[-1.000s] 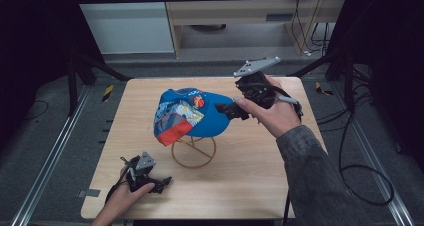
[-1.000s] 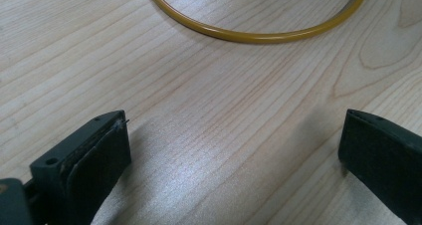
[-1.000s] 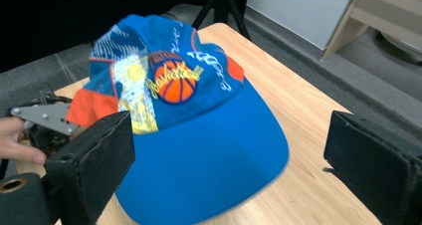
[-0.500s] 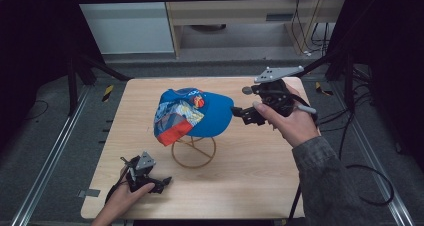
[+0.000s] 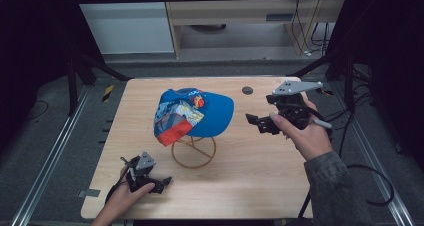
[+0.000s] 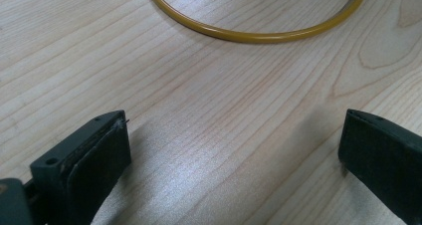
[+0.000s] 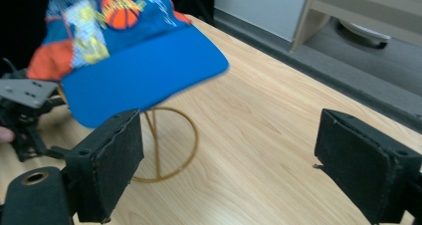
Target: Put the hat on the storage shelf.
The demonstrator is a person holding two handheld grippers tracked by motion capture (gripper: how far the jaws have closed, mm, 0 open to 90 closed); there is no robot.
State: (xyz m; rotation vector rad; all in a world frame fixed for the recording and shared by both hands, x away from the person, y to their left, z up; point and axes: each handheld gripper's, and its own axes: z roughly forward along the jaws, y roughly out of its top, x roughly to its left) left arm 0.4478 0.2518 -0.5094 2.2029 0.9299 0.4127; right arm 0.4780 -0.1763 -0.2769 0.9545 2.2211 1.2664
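A blue cap (image 5: 195, 113) with a colourful printed front sits on a gold wire stand (image 5: 194, 153) at mid-table. My right gripper (image 5: 255, 123) hovers just right of the brim, apart from it and pointing at it. Its jaws have just been closing a little but stand open with nothing between them. The right gripper view looks past the open right gripper (image 7: 229, 160) at the cap (image 7: 134, 70) and the stand (image 7: 164, 150). My left gripper (image 5: 162, 183) rests open near the front left edge. In the left gripper view, the left gripper (image 6: 234, 155) faces the stand's ring (image 6: 254, 35).
The wooden table (image 5: 250, 186) has a small dark disc (image 5: 247, 90) set in it near the back. A cable trails off the right side from my right gripper. Dark frame posts and a rail border the table.
My right gripper has drawn back to the right and slightly down, away from the cap's brim. The cap stays on the stand. The left gripper has not moved.
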